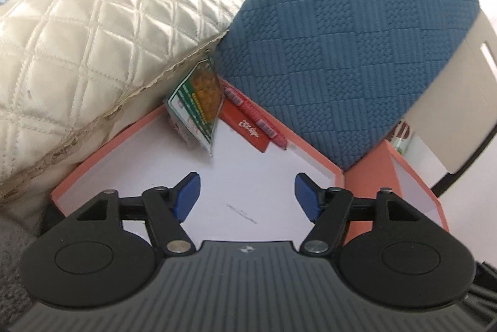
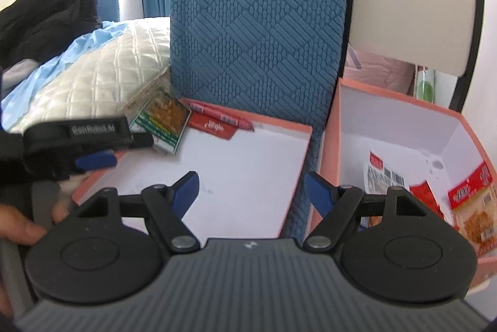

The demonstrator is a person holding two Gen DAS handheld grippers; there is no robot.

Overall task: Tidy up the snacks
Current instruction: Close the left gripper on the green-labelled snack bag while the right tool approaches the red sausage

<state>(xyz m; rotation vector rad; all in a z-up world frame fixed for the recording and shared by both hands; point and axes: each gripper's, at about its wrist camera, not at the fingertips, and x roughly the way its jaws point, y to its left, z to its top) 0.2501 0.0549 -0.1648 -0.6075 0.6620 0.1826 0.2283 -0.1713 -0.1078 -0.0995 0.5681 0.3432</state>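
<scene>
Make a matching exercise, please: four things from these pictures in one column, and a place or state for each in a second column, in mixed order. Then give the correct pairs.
Things:
1. green snack packet
2. red sausage stick
3. red and orange snack bag
4. left gripper

Places or states:
A. open, with nothing between its fingers
B. in the right-hand pink box
C. propped in the far corner of the left-hand pink tray, next to the cream quilted pillow
D. lying along the tray's back wall, under the blue cushion

Pairs: 1-C, 2-D, 3-B, 4-A
</scene>
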